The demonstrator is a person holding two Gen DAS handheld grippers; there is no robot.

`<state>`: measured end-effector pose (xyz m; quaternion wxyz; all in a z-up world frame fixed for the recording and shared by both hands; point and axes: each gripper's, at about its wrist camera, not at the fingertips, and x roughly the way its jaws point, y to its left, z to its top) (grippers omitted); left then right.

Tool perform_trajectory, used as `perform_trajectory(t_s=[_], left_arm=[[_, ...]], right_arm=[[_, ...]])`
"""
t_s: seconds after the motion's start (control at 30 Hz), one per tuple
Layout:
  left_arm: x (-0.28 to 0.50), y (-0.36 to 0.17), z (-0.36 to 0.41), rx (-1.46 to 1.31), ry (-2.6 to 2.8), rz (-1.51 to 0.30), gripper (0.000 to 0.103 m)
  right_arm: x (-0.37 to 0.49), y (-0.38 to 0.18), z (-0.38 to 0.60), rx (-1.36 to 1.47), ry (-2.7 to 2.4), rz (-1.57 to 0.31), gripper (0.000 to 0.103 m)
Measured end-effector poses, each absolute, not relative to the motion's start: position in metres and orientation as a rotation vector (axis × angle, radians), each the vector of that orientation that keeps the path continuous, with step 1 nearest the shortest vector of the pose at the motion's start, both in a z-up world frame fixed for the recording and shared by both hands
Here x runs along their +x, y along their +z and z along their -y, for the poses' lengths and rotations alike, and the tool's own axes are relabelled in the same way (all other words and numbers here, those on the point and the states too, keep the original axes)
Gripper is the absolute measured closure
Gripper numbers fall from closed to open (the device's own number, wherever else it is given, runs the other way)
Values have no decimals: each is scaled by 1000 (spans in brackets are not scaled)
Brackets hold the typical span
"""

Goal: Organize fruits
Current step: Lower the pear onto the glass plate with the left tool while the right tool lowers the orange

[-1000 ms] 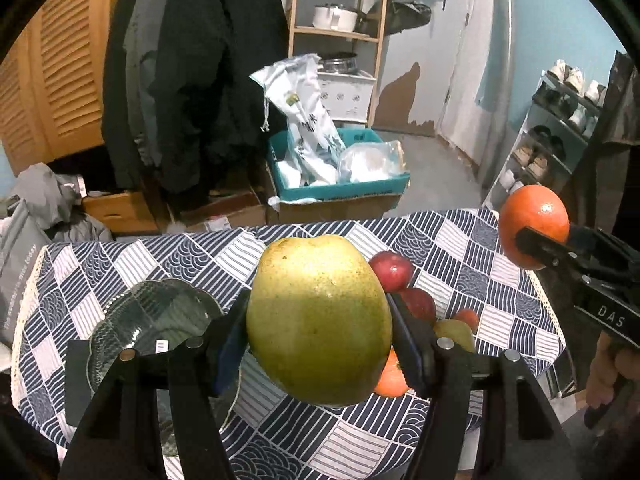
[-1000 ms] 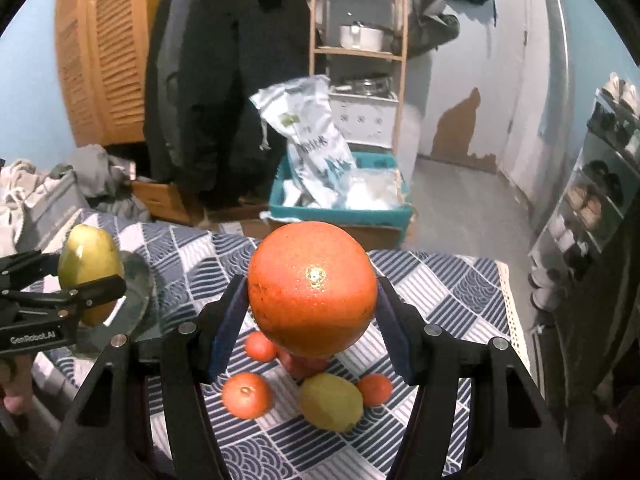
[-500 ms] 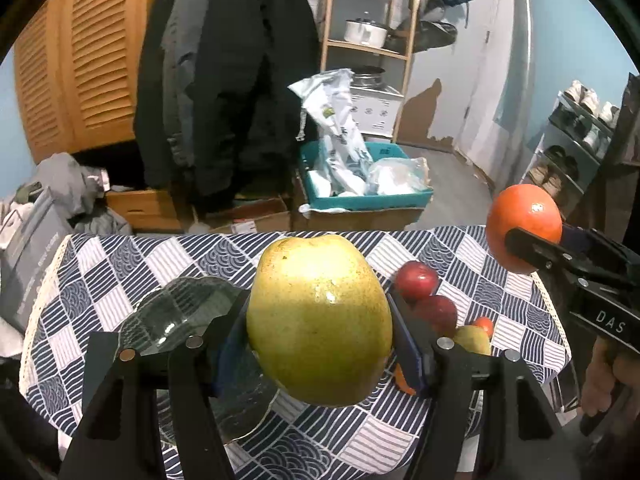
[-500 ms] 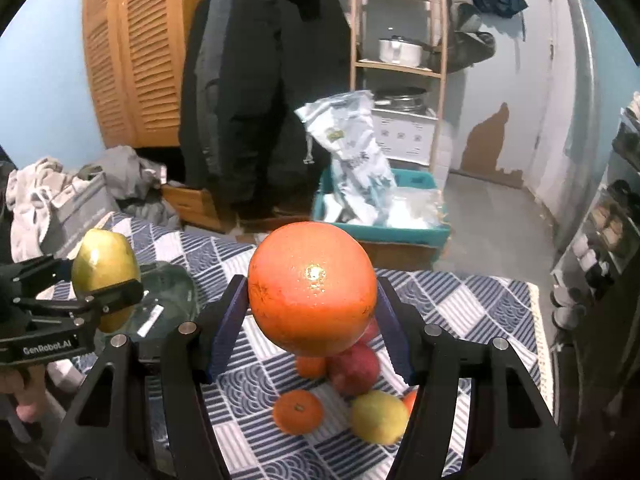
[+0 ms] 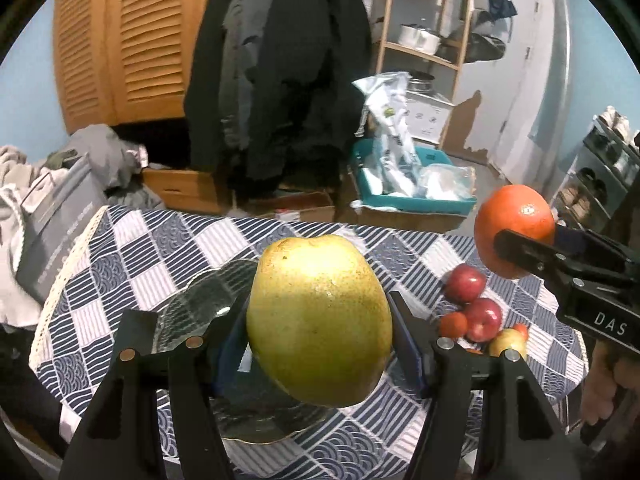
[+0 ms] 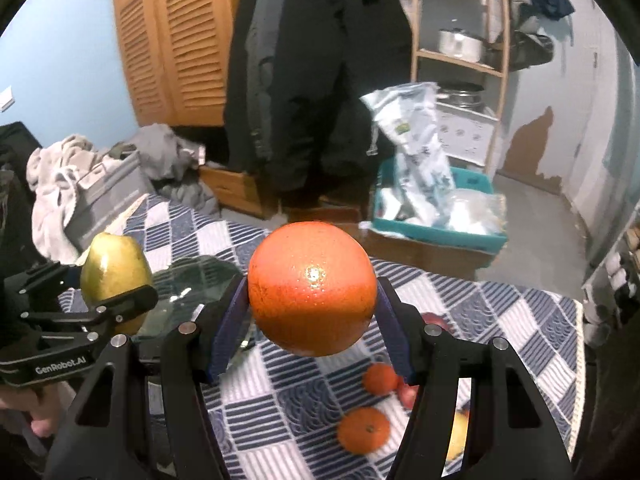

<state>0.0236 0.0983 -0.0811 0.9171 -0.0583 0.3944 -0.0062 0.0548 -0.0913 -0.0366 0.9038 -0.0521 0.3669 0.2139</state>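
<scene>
The left tongs [image 5: 320, 344] clamp a pear [image 5: 318, 330] above the glass plate [image 5: 192, 308], the right tongs [image 6: 312, 320] an orange [image 6: 312, 288] over the worktop [image 6: 500, 316], apparently to plate both

1. A glass plate [image 5: 192, 300] lies on the table [image 5: 132, 256], left.
2. Loose fruit [image 5: 476, 312] sits on the right.
3. A crate [image 5: 416, 196] stands on the floor beyond the table.
</scene>
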Motion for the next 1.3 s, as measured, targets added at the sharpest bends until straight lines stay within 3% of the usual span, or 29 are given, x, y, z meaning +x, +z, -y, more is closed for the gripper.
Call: perform_trajectory(t_s=[0.7, 1.3], left_arm=[[33, -153, -179, -166, 149, -944, 36], [38, -212, -189, -157, 172, -1121, 36]], right_arm=[[87, -123, -29, -202, 620, -953, 40], [94, -192, -50, -275, 645, -1134, 39]])
